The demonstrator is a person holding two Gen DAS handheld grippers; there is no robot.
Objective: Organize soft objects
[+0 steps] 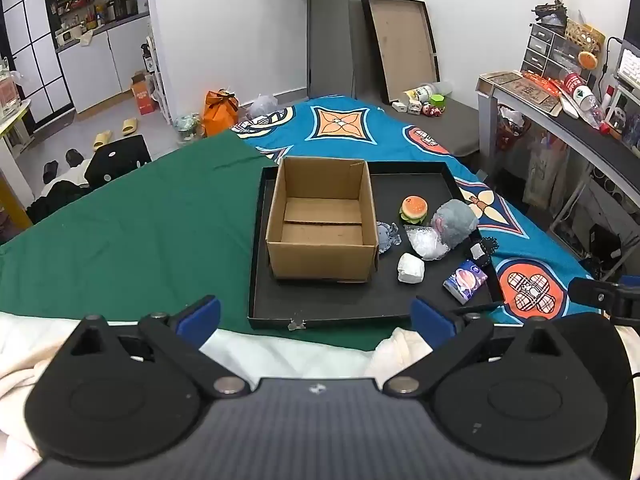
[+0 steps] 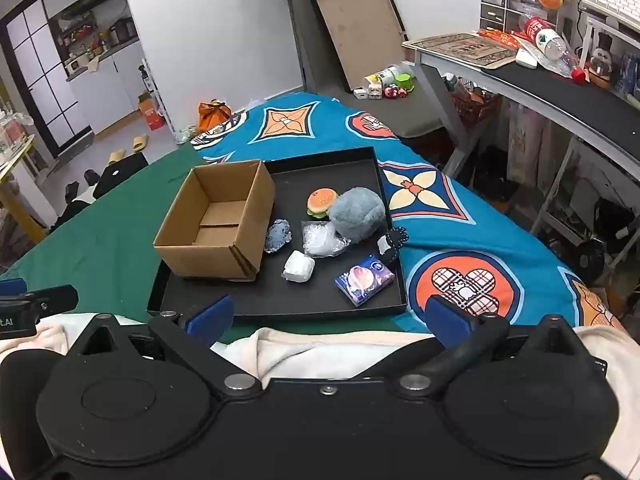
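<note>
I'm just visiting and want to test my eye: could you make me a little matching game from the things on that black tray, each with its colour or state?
Things:
1. cardboard box
2. burger toy
3. fluffy ball
4. small packet

Descriptions:
A. grey-blue and furry
B. open on top, nothing inside
C. orange bun with a green layer
D. dark blue with a pinkish picture, near the front right corner of the black tray

Pairs: 1-B, 2-C, 3-A, 4-D
</note>
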